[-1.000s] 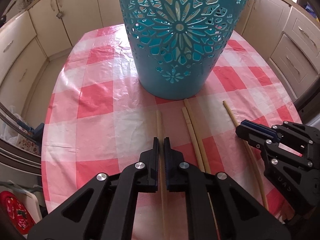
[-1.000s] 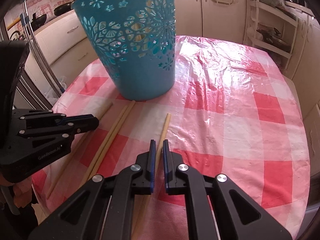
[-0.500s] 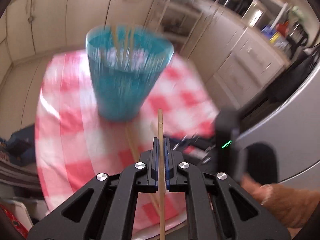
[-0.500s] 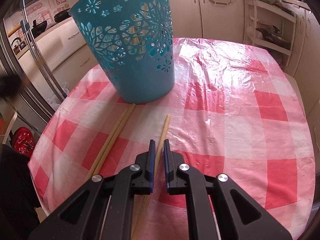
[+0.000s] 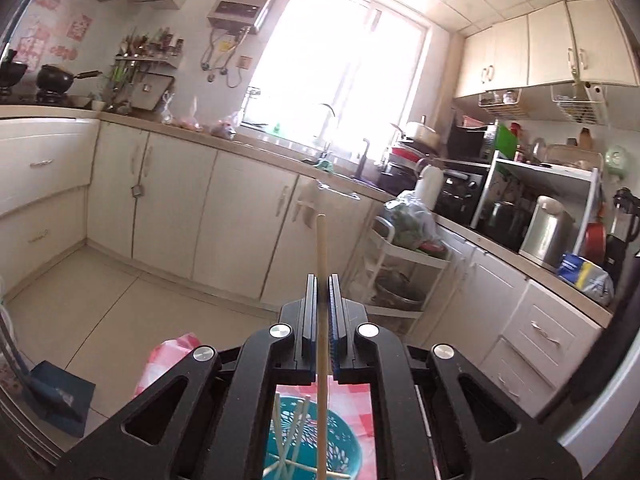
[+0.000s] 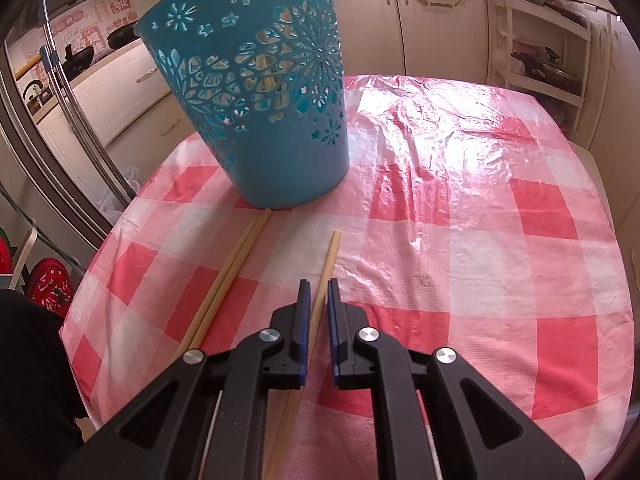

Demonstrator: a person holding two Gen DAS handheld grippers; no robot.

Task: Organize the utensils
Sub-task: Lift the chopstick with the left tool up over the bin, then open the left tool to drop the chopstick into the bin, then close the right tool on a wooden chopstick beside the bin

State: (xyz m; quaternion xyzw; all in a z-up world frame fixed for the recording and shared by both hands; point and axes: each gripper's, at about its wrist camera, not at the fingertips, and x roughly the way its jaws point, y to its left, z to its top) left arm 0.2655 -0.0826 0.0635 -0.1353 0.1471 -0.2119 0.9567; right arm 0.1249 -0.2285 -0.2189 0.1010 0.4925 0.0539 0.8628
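In the left wrist view my left gripper (image 5: 322, 280) is shut on a wooden chopstick (image 5: 321, 248), which points up and forward. It is held high over the teal cut-out basket (image 5: 344, 440), where several chopsticks (image 5: 288, 432) lean inside. In the right wrist view my right gripper (image 6: 316, 292) sits low on the table, shut on a single chopstick (image 6: 331, 252) that lies on the cloth. A pair of chopsticks (image 6: 228, 280) lies to its left, tips at the foot of the basket (image 6: 280, 152).
The round table wears a red-and-white checked plastic cloth (image 6: 480, 240). Cream kitchen cabinets (image 5: 240, 220) and a white rack trolley (image 5: 400, 264) stand beyond it. A person's dark clothing (image 6: 28, 360) is at the table's left edge.
My left gripper has lifted its chopstick off the table, swung up level, and now hangs above the basket. The right gripper has stayed put over its chopstick.
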